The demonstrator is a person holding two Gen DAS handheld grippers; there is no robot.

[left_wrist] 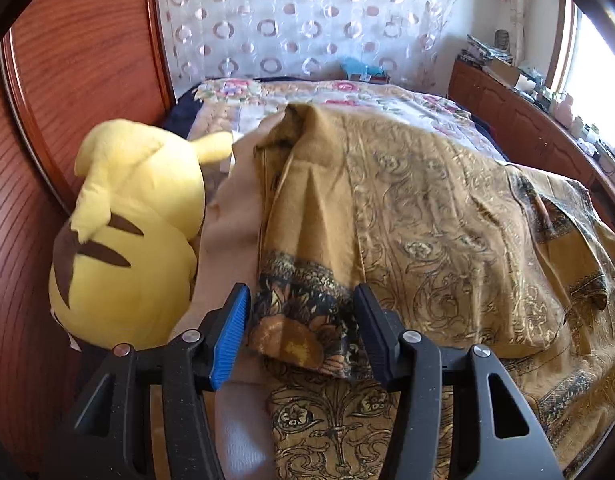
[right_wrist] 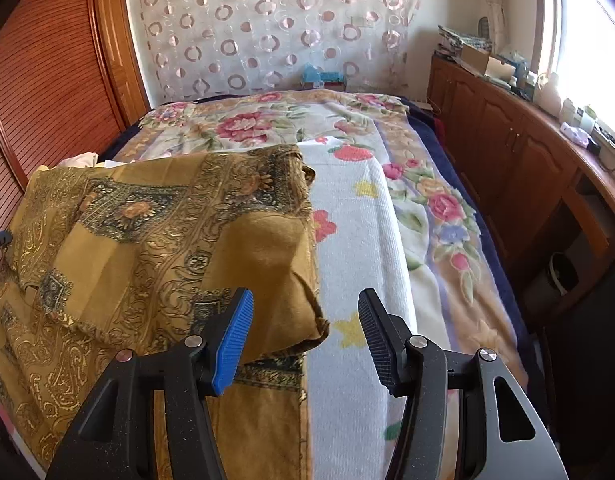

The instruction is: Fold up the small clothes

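Floral bedspread (right_wrist: 439, 204) under everything, and the mustard patterned garment (left_wrist: 427, 220) lies half-folded along the bed's left side, long axis running toward the curtain. My left gripper (left_wrist: 301, 330) gapes around its dark hem, not clamped. Right gripper (right_wrist: 305, 334) spread wide, empty, over its folded corner. Folding is barely started, I'd say.

It was a home bedroom: a bed (right_wrist: 459, 240) under a floral blanket (right_wrist: 243, 124), a yellow plush toy (left_wrist: 127, 240), a circle-patterned curtain (right_wrist: 267, 28), wooden cabinets (right_wrist: 503, 140) cluttered beneath a bright window (right_wrist: 587, 40).
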